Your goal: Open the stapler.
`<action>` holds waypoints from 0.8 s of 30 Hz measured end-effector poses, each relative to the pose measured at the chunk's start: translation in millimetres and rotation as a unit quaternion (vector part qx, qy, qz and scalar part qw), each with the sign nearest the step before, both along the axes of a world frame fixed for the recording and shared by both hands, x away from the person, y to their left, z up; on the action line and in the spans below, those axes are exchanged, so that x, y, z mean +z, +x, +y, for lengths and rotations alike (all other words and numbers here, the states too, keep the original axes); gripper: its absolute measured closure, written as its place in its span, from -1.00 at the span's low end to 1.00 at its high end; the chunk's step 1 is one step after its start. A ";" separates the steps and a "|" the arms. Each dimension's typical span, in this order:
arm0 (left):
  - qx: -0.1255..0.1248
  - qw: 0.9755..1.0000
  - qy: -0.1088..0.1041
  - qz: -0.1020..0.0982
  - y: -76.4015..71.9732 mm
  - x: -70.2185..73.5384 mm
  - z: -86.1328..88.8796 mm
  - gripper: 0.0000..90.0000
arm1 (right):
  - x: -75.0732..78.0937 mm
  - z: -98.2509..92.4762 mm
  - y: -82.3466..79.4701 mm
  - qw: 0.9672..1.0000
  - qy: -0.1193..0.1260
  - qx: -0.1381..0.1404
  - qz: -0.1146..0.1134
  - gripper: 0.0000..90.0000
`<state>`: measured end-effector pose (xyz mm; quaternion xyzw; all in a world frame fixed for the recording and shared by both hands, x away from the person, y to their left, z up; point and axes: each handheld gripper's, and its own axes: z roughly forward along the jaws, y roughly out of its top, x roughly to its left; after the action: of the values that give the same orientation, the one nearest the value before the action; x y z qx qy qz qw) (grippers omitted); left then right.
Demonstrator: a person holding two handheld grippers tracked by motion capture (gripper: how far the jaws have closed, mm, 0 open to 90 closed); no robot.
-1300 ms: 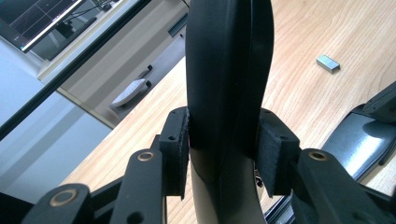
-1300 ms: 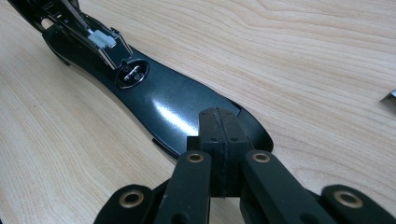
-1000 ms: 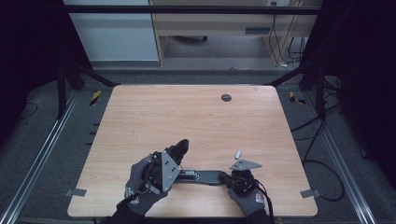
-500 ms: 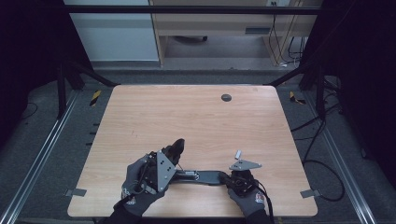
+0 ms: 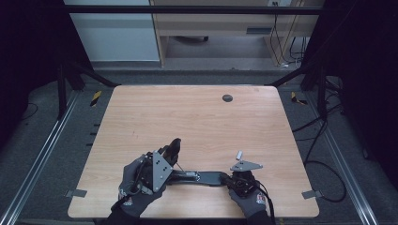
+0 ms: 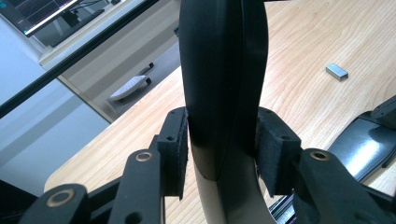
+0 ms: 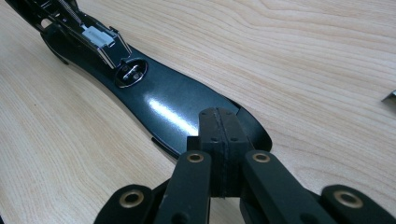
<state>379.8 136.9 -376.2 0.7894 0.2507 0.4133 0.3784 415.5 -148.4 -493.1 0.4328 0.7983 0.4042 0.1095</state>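
A black stapler [image 5: 202, 177] lies folded open on the wooden table [image 5: 197, 122] near its front edge. Its staple channel [image 7: 95, 35] and glossy base [image 7: 163, 107] lie flat. Its black top arm [image 6: 224, 70] stands up and tilts away from the table's front edge. My left gripper [image 5: 171, 150] is shut on that arm, with a pad [image 6: 273, 154] pressed against each side. My right gripper [image 5: 233, 180] is shut with nothing between its pads, and its tip [image 7: 219, 135] rests on the rounded end of the base. A gloved hand holds each gripper.
A small strip of staples [image 5: 239, 154] lies on the table just beyond the right gripper, also seen as a grey block [image 6: 336, 71]. A dark round grommet [image 5: 227, 98] sits near the far edge. Metal rails and cables run along the floor at both sides.
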 end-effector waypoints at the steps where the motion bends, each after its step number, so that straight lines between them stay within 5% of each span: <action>1: 0.001 1.000 -0.001 0.001 0.0 0.3 0.8 0.28 | 0.1 0.0 -0.1 1.000 -0.001 0.000 0.001 1.00; 24: 0.010 1.000 -0.025 0.007 -1.1 2.2 17.3 0.27 | -0.1 0.0 0.3 1.000 0.002 0.001 0.002 1.00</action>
<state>378.7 154.2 -374.0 0.7798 0.2718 0.4050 0.3924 415.8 -148.4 -493.1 0.4333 0.7978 0.4054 0.1066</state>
